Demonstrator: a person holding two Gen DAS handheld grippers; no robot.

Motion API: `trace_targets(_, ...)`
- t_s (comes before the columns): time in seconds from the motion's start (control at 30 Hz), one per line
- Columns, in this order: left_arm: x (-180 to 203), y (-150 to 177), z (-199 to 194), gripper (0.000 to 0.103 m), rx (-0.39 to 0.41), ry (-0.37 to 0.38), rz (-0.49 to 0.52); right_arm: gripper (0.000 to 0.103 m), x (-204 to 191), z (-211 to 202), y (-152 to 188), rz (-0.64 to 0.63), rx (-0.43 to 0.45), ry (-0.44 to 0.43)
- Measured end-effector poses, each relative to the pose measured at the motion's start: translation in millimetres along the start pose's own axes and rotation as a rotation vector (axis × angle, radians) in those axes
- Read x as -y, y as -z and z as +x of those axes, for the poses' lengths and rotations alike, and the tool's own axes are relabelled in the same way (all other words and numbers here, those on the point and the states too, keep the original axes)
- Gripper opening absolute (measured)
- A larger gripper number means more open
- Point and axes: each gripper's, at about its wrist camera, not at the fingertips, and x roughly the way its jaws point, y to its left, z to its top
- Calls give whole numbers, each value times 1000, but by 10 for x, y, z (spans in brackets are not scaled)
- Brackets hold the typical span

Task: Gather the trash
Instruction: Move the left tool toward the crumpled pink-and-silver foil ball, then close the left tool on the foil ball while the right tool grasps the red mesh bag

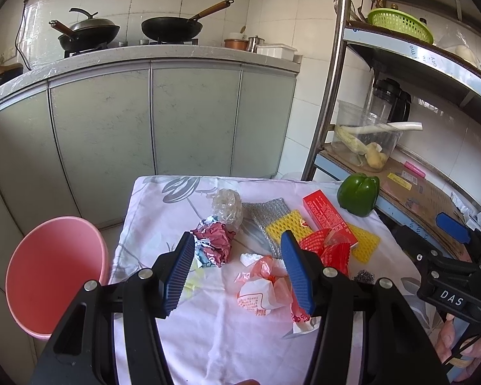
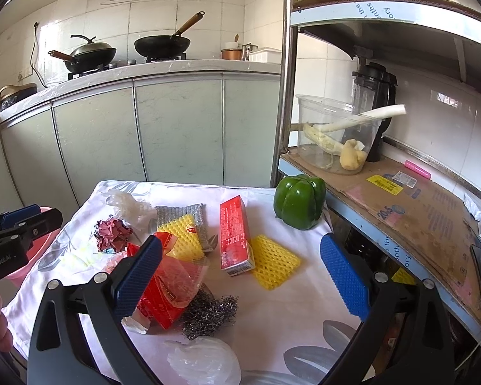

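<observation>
Hovering over the cloth-covered counter (image 1: pixel 208 337), the left gripper (image 1: pixel 237 266) has jaws spread wide, empty, above a white-and-orange wrapper (image 1: pixel 259 292). Right gripper (image 2: pixel 240 279) jaws also wide, empty, over a red plastic wrapper (image 2: pixel 166 288) and steel scourer (image 2: pixel 208 314). Crumpled maroon paper (image 1: pixel 215 240) lies beside the left jaw. Pink bin (image 1: pixel 51 276) at counter's left edge, nothing visible inside. Clear tub (image 2: pixel 333 134) on the shelf holds vegetables. Only the right view shows a clear plastic bag (image 2: pixel 202 362).
</observation>
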Motion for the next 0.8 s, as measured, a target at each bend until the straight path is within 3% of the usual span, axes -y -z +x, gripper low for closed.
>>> trace_targets(0.33,-97,37,157,55,-35,-15,-10,99,39,44,36,16,-11,-12)
trace_targets(0.8,-367,77,782,55,-159,-36,-51,99,70,199,121,29,-48,-34)
